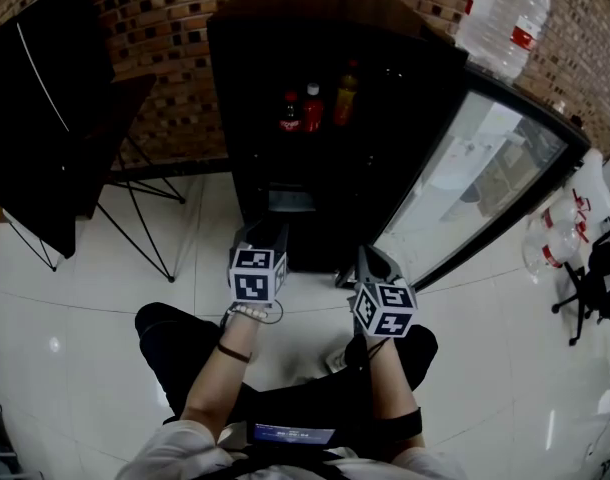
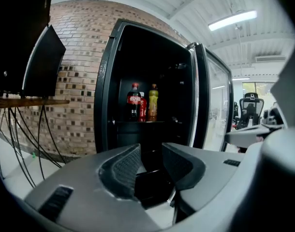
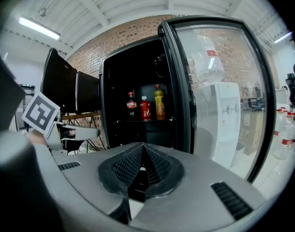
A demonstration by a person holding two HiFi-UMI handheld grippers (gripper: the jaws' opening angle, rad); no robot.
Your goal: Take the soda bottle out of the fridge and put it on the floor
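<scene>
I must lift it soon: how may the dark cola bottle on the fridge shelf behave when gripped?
The cola bottle looks full, probably heavy for its size. Tall and narrow, it may tip against the red bottle beside it. Its round body might slip.

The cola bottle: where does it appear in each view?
Head view: cola bottle at top centre, leftmost of three.
Left gripper view: cola bottle at centre, leftmost.
Right gripper view: cola bottle at centre, leftmost.
Shared landmark: open glass door, right of it everywhere.
</scene>
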